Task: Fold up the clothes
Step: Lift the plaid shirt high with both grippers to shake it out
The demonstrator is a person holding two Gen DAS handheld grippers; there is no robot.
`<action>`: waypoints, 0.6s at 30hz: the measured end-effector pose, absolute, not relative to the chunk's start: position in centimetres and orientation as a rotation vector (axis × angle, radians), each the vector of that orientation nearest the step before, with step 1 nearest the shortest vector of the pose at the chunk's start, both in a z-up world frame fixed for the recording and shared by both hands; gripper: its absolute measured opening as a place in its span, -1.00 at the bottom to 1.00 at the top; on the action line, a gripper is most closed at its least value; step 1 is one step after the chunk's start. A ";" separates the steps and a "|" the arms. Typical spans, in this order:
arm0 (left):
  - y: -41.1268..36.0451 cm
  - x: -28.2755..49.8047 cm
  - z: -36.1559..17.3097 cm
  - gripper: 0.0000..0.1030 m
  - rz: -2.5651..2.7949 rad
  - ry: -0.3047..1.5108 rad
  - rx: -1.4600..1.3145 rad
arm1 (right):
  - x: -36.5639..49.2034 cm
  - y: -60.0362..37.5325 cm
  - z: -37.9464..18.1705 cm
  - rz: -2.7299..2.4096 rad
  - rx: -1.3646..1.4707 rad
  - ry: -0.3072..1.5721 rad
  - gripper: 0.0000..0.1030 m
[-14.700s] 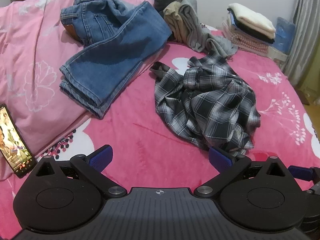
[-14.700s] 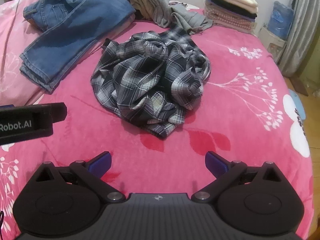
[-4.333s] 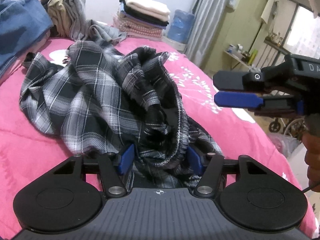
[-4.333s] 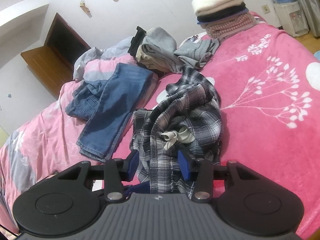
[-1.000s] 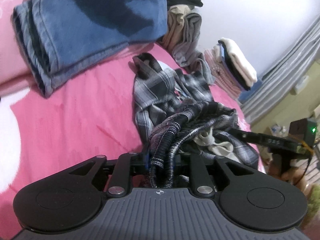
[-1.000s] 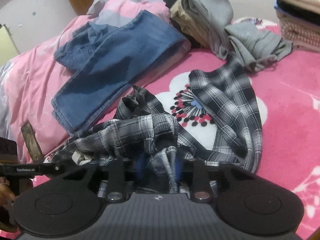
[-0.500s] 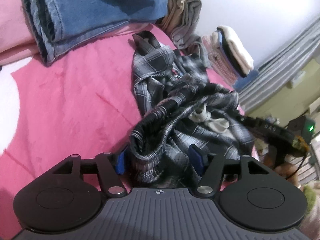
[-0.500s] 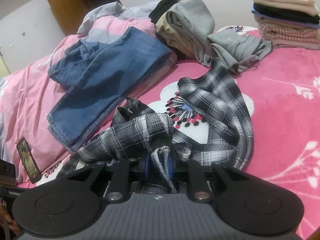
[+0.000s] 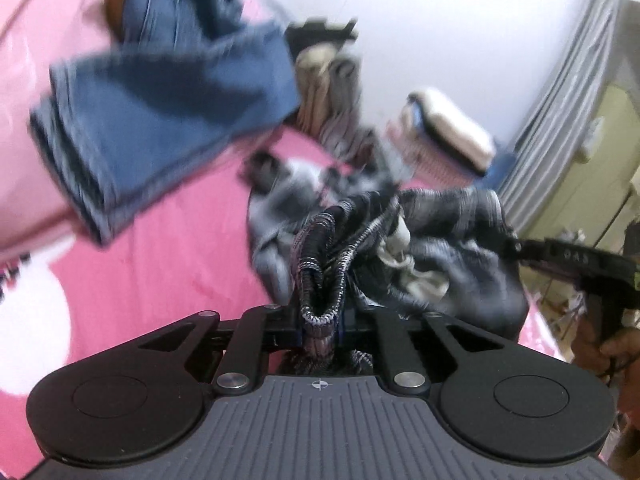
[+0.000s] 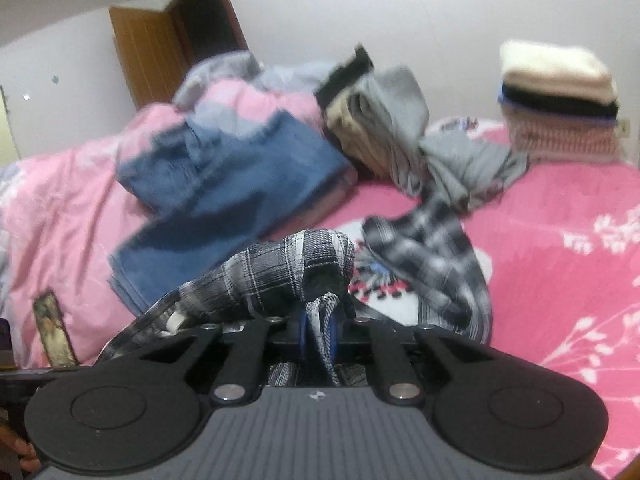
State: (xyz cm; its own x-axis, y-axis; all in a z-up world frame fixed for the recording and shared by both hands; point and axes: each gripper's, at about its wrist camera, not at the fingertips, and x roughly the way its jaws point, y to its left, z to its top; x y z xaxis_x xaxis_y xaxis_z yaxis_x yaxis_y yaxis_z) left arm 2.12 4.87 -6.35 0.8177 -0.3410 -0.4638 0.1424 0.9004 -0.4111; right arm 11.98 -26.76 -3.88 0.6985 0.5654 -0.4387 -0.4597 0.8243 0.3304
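Here the left gripper [image 9: 320, 326] has its jaws closing on a bunched hem of the plaid shirt [image 9: 452, 224], the fabric pinched tight between them. The right gripper [image 10: 319, 330] is closing too, with a thin fold of the same shirt squeezed between its blue pads [image 10: 331, 330]. The shirt hangs stretched between the two, its far sleeve trailing onto the pink bedspread [image 10: 560, 208] ahead of the right gripper. Further ahead and to the left lie folded blue jeans [image 10: 240, 168]; beyond them a heap of grey and beige clothes [image 10: 384, 128], and a neat folded stack [image 10: 556, 100] to the far right.
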 end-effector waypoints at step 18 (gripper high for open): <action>6.6 -9.2 12.9 -0.78 -0.432 0.028 -0.275 | -5.4 -27.8 13.1 0.603 0.179 0.061 -0.79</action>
State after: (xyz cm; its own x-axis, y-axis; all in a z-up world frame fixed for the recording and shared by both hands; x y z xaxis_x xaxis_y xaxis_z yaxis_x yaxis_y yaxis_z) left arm -9.20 6.61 12.88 0.9083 -0.4172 0.0313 0.4097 0.8717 -0.2689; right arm -5.35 -27.79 13.06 0.8222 0.5692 -0.0043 -0.5587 0.8085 0.1850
